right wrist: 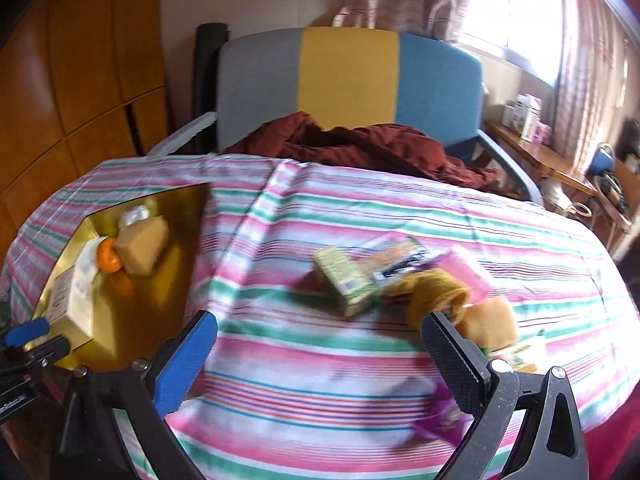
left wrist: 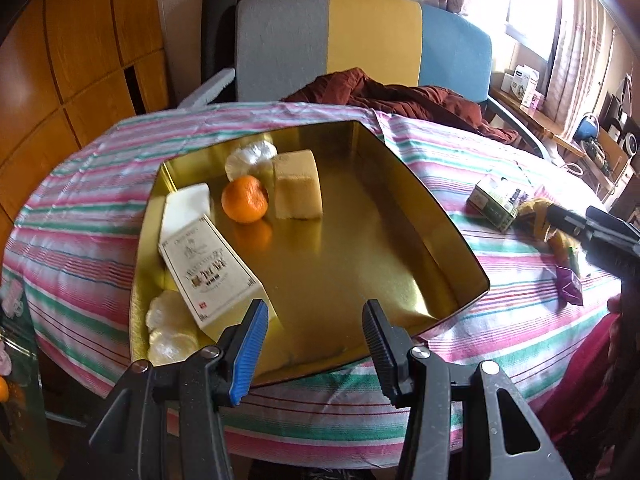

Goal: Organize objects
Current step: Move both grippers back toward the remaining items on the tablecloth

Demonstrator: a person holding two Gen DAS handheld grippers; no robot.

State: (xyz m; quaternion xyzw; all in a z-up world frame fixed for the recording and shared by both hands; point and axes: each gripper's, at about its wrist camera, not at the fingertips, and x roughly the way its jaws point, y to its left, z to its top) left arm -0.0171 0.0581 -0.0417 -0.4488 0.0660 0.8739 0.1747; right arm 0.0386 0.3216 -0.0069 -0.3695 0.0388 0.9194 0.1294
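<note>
While your left gripper (left wrist: pixel 314 346) hovers spread and empty over the near rim of the shallow gold metal tray (left wrist: pixel 420 184), you are between loads: a round orange mandarin (left wrist: pixel 245 199), a tan sponge block (left wrist: pixel 298 190) and a white printed carton (left wrist: pixel 210 264) already sit in the tray ahead of it. Your right gripper (right wrist: pixel 320 360) is also spread wide with nothing between its jaws, and the loose pile lies just ahead and to its right on the striped-cloth worktop (right wrist: pixel 320 420). My guess is you next close on the green printed box (right wrist: pixel 344 280) or the mustard knitted piece (right wrist: pixel 432 292). Motion blur smears that pile, and the purple wrapper (right wrist: pixel 440 416) is partly hidden behind the right jaw.
</note>
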